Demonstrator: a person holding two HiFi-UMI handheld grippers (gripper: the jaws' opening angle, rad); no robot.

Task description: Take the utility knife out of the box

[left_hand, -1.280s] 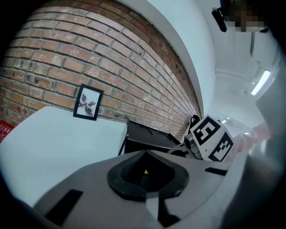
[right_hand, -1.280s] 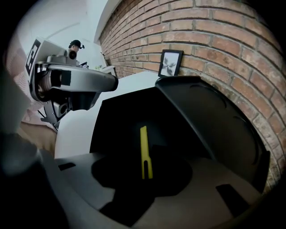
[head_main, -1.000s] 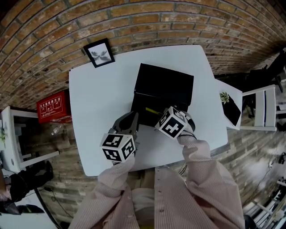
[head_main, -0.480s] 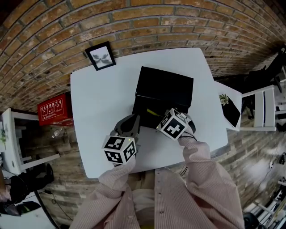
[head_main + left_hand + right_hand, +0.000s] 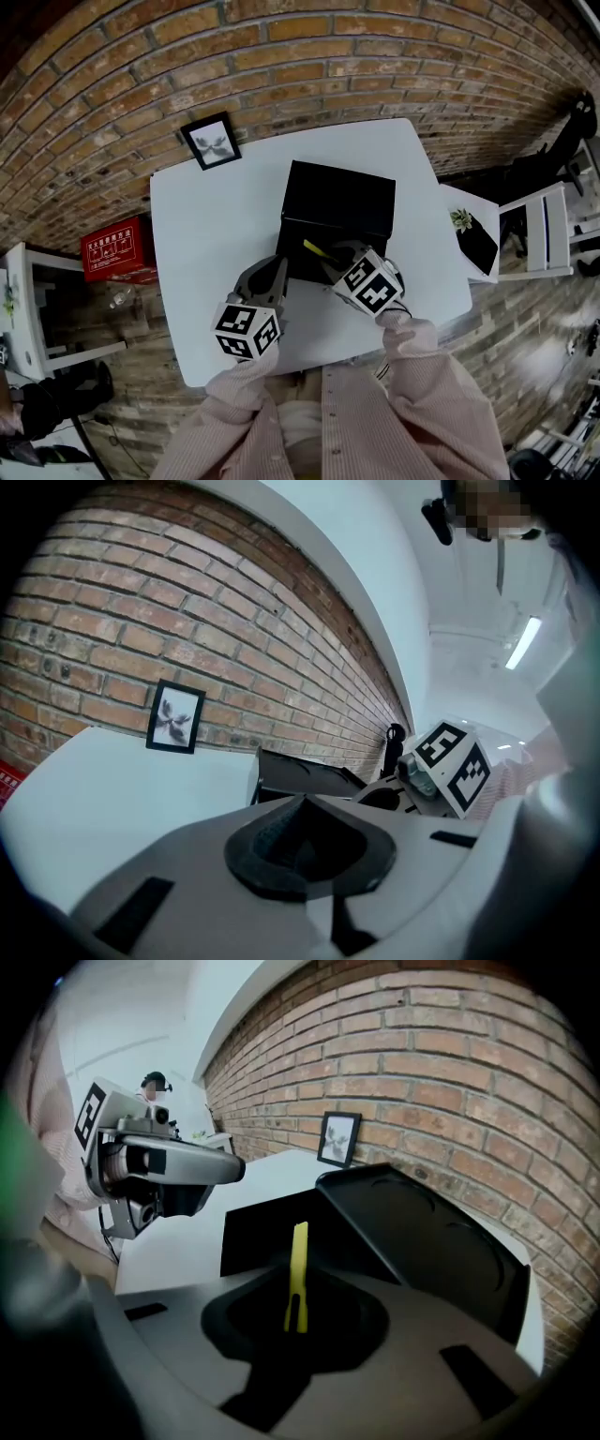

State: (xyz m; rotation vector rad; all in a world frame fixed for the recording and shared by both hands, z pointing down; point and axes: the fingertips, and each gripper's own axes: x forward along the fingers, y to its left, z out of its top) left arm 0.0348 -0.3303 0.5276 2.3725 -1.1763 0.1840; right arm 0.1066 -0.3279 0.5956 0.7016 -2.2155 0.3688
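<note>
yellow utility knife [image 5: 297, 1274] sits pinched in the right gripper [image 5: 296, 1324], jaws just closed onto it, long axis running up-frame over the open black box [image 5: 422, 1241]; left gripper [image 5: 272, 274] is shut, empty, lower left in the head view.

A slim yellow utility knife [image 5: 298, 1274] stands nearly upright, clamped at its lower end in the right gripper [image 5: 296, 1321], over the open black box [image 5: 305, 258], whose lid [image 5: 339, 199] leans back, on a white table [image 5: 216, 234].
</note>
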